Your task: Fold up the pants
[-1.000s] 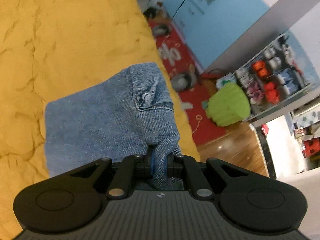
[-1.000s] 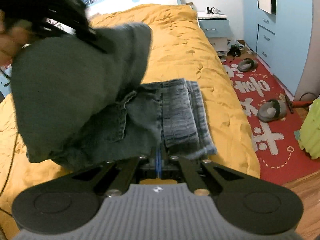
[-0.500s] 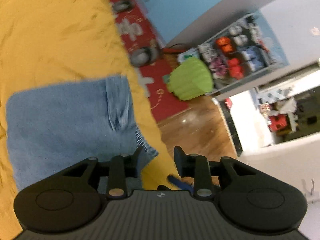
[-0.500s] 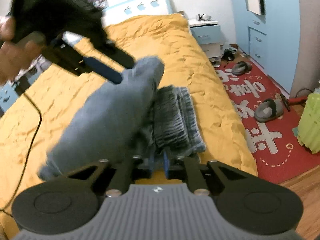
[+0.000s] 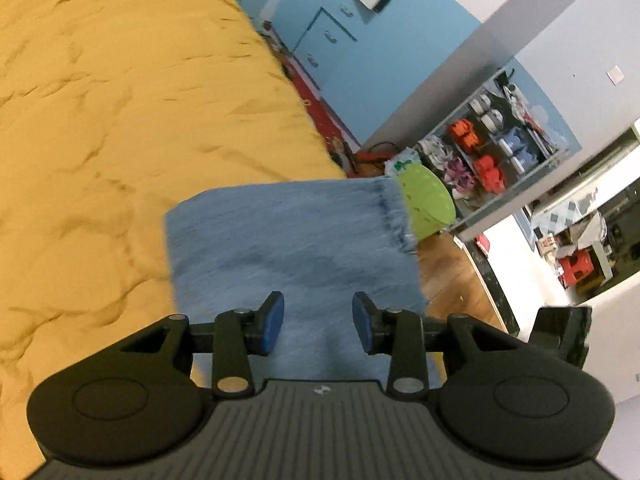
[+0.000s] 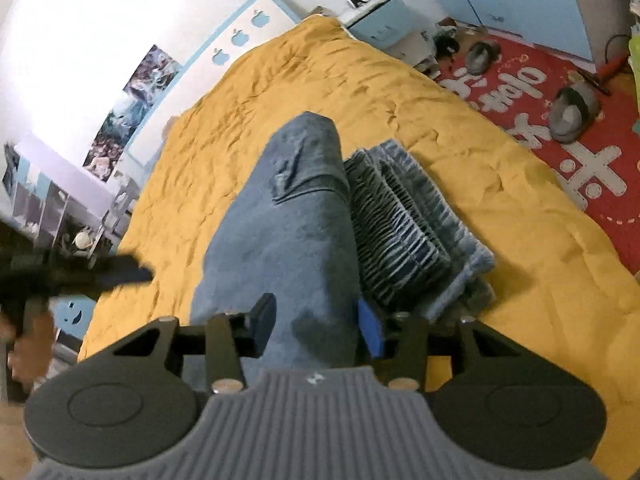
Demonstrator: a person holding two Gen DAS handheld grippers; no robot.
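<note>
On the left of the right wrist view, the left gripper (image 6: 132, 274) shows as a dark blur held in a person's hand (image 6: 28, 344), well off the denim; in its own view its jaws stand spread with the blue pads (image 5: 274, 328) apart and nothing pinched, having just been opening above the cloth. The pants (image 5: 288, 240), blue jeans folded into a flat rectangle, lie on the bed (image 5: 120, 100) with its yellow quilt, at the near edge, a frayed hem toward the floor side. In the right wrist view the jeans (image 6: 288, 240) lie as a folded stack with a smooth top layer and ribbed folded edges showing to its right. The right gripper (image 6: 316, 320) has its jaws spread too, having just been opening, with the near end of the top layer lying between the pads, not pressed. Farther right, a red rug (image 6: 560, 92) with grey slippers (image 6: 572, 112) covers the floor, and a green bin (image 5: 430, 200) stands beyond the bed edge
</note>
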